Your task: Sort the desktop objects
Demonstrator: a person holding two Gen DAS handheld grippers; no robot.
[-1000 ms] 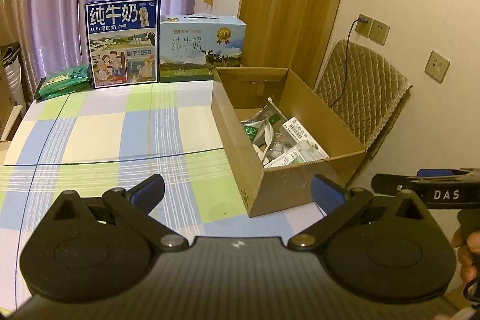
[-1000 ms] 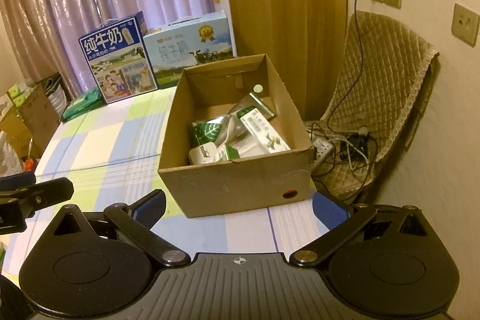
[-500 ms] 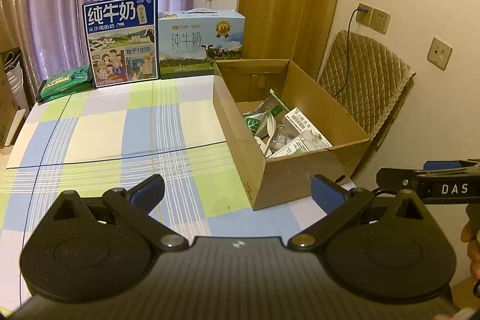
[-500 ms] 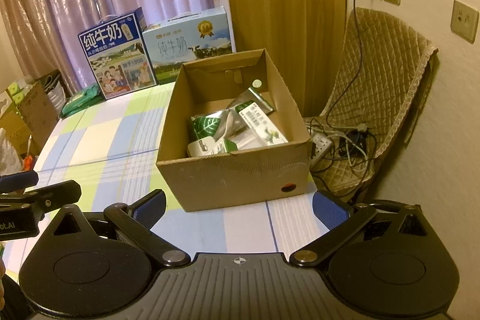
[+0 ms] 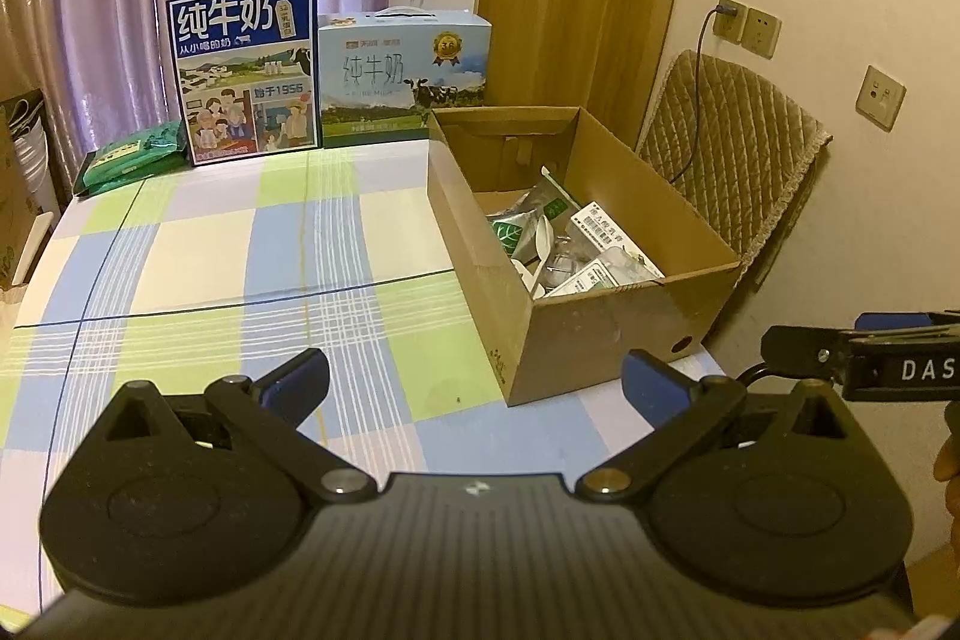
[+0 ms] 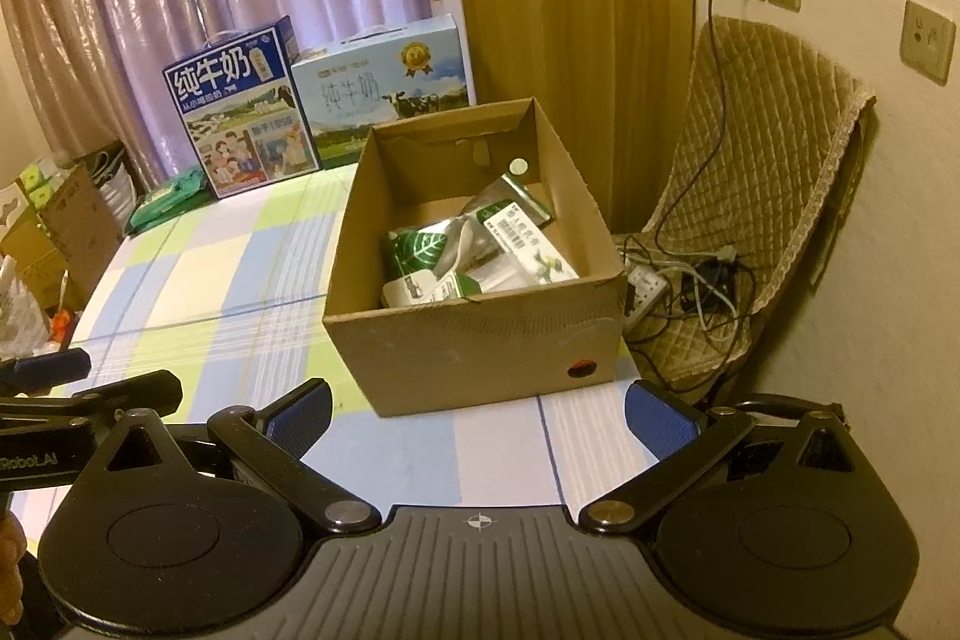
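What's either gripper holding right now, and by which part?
Nothing. The left gripper and right gripper both have their jaws spread wide with only tablecloth showing between them. The packets lie loose in the cardboard box.

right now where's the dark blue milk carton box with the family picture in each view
Left wrist view: the dark blue milk carton box stands upper left, at the table's far edge before the curtain.
Right wrist view: it stands left of centre, smaller and angled.
Shared landmark: the open brown cardboard box, nearer and to its right in both.
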